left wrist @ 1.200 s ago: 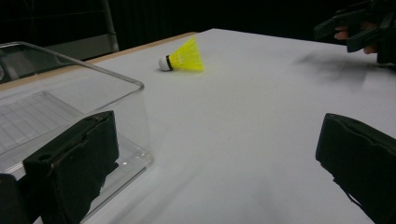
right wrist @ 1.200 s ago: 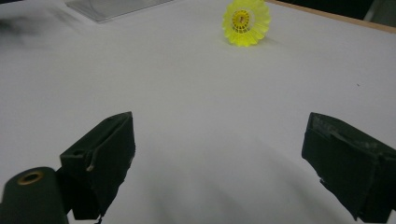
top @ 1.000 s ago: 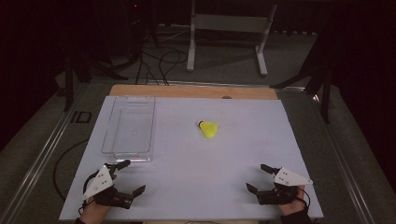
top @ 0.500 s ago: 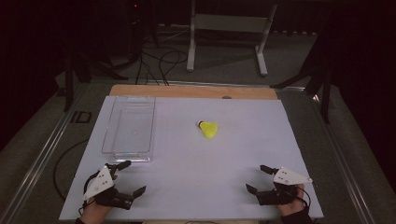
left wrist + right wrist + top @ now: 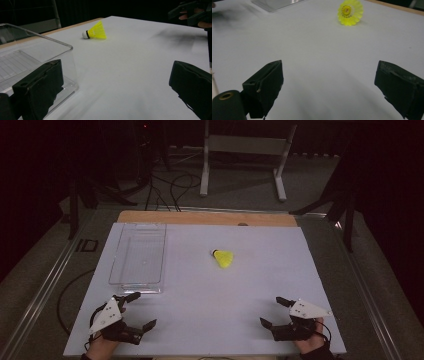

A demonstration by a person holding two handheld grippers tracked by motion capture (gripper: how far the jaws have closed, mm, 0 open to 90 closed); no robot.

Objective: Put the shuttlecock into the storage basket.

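A yellow shuttlecock with a white cork lies on its side near the middle of the white table; it also shows far ahead as the shuttlecock and, skirt-on, the shuttlecock. My left gripper rests at the near left corner, open, nothing between its jaws, just in front of the clear tray. My right gripper rests at the near right corner, open and empty. The left gripper and right gripper both show wide gaps over bare table.
A clear plastic tray stands empty at the left of the table, its near corner close to my left jaw, the tray. A wooden strip borders the far edge. Beyond stand a metal stand and floor cables.
Both grippers have shifted only slightly at the near edge. The shuttlecock and tray have not moved.
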